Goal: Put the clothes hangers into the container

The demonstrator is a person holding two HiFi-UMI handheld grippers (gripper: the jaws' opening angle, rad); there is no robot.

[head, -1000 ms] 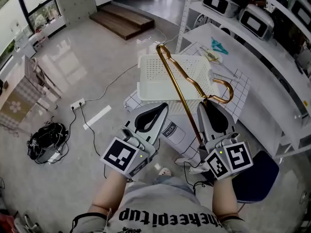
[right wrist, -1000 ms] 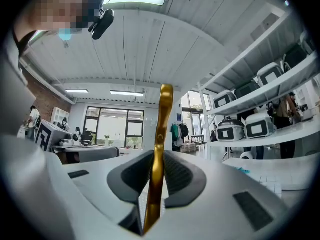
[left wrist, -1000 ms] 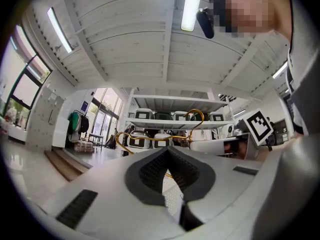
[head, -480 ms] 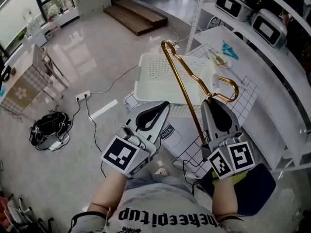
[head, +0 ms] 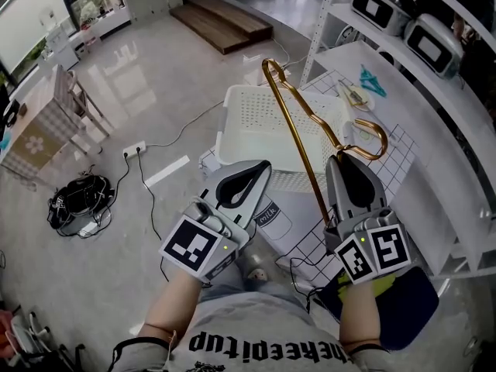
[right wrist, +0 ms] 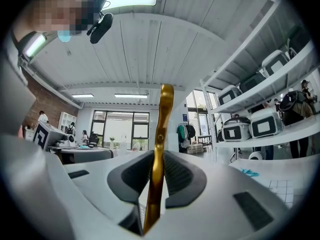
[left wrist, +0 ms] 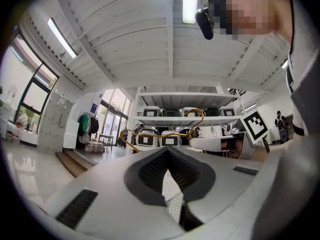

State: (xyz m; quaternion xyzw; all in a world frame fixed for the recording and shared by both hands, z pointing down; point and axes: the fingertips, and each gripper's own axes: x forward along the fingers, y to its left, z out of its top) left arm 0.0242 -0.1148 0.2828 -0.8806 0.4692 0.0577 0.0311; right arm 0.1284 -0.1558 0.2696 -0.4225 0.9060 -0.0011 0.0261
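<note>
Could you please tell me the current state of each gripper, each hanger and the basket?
gold hanger: held up in the air, not yet in the basket.
right gripper: jaws shut on the gold hanger.
left gripper: jaws shut, empty.
white basket: upright, looks empty.
teal hanger: lying on the white shelf.

Gold hanger [head: 294, 130] in right hand-held gripper [head: 343, 161] shifted slightly right, higher

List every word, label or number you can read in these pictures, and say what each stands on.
"milk": on the white package beside the white basket.
"keepitup": part of the upside-down print on the person's shirt; the letters before it are unclear.
The marker cubes carry only black-and-white squares, no words.
Any print on the shelf appliances is too small to read.
</note>
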